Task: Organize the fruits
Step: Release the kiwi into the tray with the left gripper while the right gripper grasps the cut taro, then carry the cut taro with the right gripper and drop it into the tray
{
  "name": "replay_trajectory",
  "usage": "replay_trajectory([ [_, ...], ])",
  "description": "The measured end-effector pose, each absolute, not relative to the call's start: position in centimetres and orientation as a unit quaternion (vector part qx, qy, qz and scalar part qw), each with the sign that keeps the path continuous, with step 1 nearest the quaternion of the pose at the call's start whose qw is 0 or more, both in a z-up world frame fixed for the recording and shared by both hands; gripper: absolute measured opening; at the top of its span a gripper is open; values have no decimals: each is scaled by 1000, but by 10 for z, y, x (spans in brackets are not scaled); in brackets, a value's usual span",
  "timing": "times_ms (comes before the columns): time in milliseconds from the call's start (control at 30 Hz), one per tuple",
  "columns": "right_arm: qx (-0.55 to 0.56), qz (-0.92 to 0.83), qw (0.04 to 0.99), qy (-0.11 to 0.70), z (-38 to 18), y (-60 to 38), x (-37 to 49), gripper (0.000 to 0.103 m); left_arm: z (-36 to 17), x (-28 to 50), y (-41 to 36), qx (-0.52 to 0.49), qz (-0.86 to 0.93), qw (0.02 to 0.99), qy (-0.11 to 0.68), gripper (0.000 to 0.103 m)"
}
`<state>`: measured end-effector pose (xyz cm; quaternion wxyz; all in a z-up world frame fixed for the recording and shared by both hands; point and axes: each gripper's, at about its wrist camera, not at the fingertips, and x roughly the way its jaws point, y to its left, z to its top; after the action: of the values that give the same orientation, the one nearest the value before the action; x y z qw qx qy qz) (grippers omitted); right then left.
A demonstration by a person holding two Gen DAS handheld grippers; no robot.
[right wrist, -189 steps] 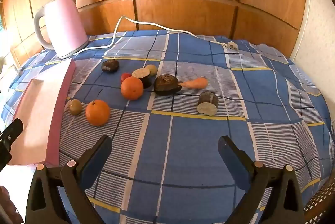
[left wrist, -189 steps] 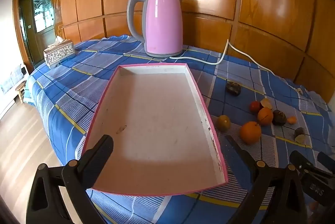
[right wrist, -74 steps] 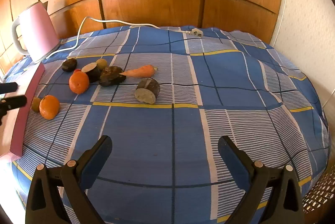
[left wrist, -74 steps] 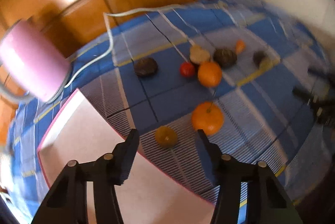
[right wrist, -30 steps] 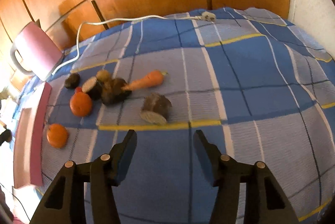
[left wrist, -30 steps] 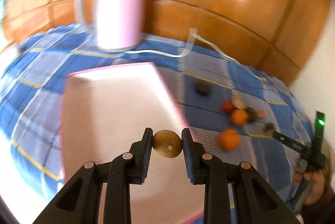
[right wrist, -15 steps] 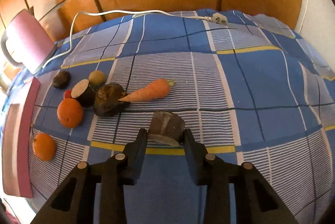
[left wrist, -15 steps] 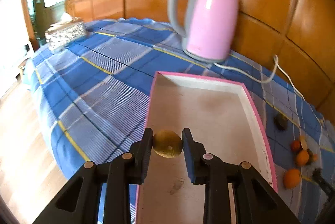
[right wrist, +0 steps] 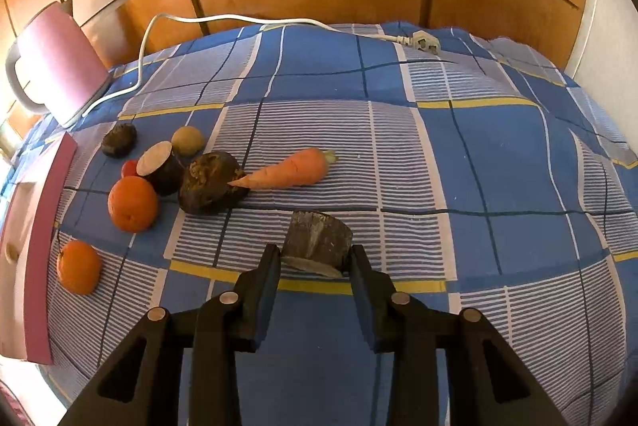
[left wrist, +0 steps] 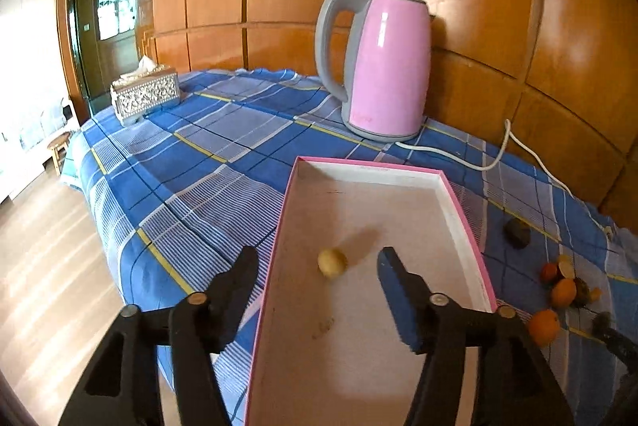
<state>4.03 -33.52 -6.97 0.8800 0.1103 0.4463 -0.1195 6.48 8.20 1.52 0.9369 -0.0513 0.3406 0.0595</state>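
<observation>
In the left wrist view a small yellow-brown fruit (left wrist: 331, 262) lies on the floor of the pink-rimmed tray (left wrist: 462, 211). My left gripper (left wrist: 317, 258) hovers over it with its jaws opening, and neither pad touches the fruit. In the right wrist view my right gripper (right wrist: 315, 260) is shut on a dark cut chunk (right wrist: 319, 238) that rests on the blue checked cloth. To the left of it lie a carrot (right wrist: 289, 171), a dark round fruit (right wrist: 211, 183), two oranges (right wrist: 132, 203) (right wrist: 78, 266) and several smaller pieces.
A pink kettle (left wrist: 382, 67) stands behind the tray, and its white cord (right wrist: 239, 19) trails along the back of the table. A tissue box (left wrist: 145, 93) sits at the far left corner. The table edge drops to a wooden floor (left wrist: 48, 266) on the left.
The left gripper has let go of the small fruit, which now lies in the tray, and its jaws stand wider. The right gripper closed on the dark chunk and has held still since.
</observation>
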Motion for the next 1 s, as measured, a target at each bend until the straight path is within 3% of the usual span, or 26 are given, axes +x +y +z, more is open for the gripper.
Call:
replay_trajectory([
  [267,104,-122,883,442,-69,-333,38,35,18,42,70,-42,57,941,330,78],
  [1000,138,-80,885,438,-66,-323,5,34,13,21,56,-35,47,941,333,92],
])
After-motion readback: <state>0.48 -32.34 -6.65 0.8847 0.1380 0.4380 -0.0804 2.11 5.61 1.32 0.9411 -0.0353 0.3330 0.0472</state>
